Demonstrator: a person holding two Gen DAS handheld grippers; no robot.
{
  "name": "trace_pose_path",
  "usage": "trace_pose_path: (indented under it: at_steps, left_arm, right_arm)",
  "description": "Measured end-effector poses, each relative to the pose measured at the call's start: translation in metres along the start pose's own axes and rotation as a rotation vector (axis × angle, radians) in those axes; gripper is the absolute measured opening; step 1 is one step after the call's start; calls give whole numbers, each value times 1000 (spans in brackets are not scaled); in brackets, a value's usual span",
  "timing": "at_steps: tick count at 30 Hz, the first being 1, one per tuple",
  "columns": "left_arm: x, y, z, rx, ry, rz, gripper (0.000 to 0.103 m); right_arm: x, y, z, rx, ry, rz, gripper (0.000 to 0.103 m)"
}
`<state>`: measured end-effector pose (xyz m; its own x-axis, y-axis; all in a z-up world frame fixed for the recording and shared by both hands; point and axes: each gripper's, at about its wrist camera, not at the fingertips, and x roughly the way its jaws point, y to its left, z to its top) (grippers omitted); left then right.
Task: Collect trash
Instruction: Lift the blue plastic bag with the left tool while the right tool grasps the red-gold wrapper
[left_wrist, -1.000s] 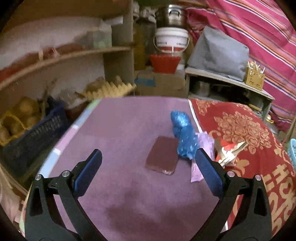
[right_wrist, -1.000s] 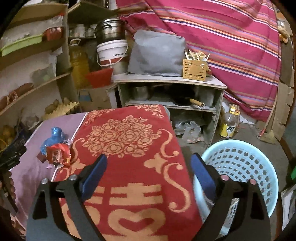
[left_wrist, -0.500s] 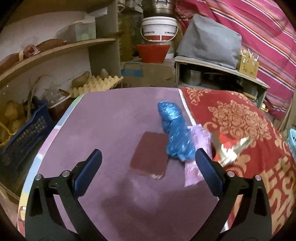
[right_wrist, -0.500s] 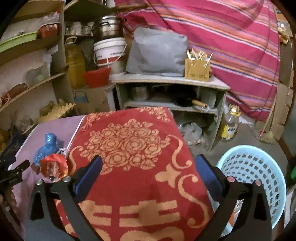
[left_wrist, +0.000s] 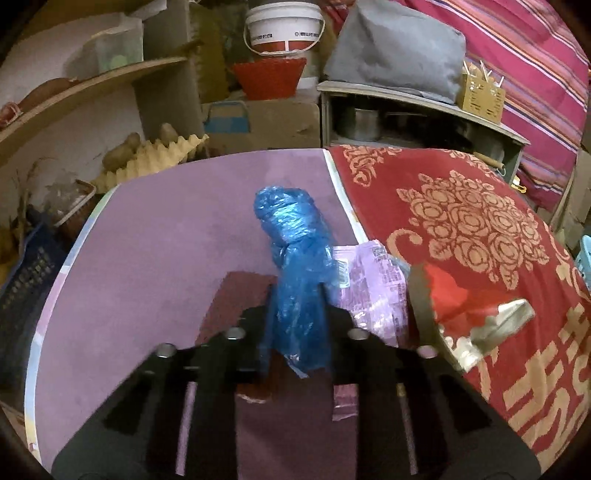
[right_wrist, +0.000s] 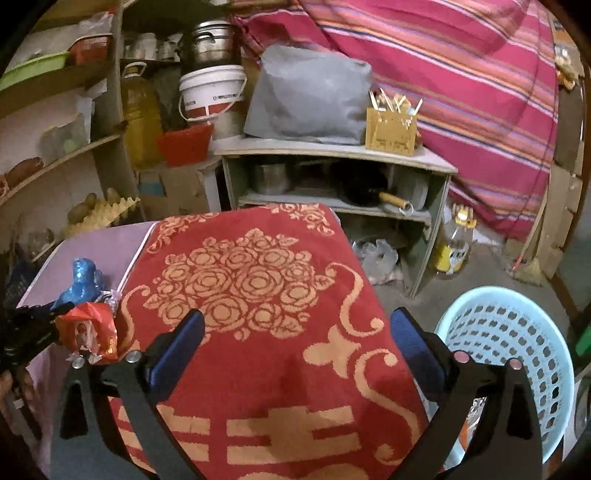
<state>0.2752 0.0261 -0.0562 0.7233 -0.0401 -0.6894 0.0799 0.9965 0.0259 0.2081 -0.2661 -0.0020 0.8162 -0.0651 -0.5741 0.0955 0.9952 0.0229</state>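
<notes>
A crumpled blue plastic bag (left_wrist: 291, 258) lies on the purple table top (left_wrist: 147, 251). My left gripper (left_wrist: 297, 325) is shut on its near end. Under it lies a dark red flat packet (left_wrist: 229, 295). Beside it lie a pale purple wrapper (left_wrist: 369, 288) and a red and silver wrapper (left_wrist: 465, 317). In the right wrist view the blue bag (right_wrist: 83, 280) and red wrapper (right_wrist: 90, 330) show at the left. My right gripper (right_wrist: 295, 350) is open and empty above the red patterned cloth (right_wrist: 258, 295). A light blue basket (right_wrist: 513, 354) stands on the floor at the right.
Shelves with potatoes and an egg tray (left_wrist: 147, 155) stand behind the table. A grey low shelf (right_wrist: 332, 177) holds pots, a grey bag and a yellow box. A white bucket (right_wrist: 210, 96) and red tub (right_wrist: 184, 144) sit behind. A dark crate (left_wrist: 22, 266) is at the left.
My left gripper has moved forward over the dark red packet and closed on the blue bag. My right gripper has stayed open and shifted slightly over the red cloth.
</notes>
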Motion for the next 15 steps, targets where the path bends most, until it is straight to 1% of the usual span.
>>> trace_pose_path:
  at_steps: [2, 5, 8, 10, 15]
  left_arm:
    - [-10, 6, -1, -4, -19, 5, 10]
    - [-30, 18, -2, -16, -56, 24, 9]
    - [-53, 35, -6, -42, -98, 41, 9]
    - [-68, 49, -10, -58, -124, 66, 9]
    - [-85, 74, -25, -84, -128, 89, 9]
  right_arm:
    - [-1, 14, -2, -33, 3, 14, 98]
    - [-4, 35, -6, -72, 9, 34, 98]
    - [-10, 58, -10, -99, 15, 74, 98]
    - [-14, 71, -12, -111, 15, 97, 98]
    - [-22, 108, -21, -134, 36, 158, 98]
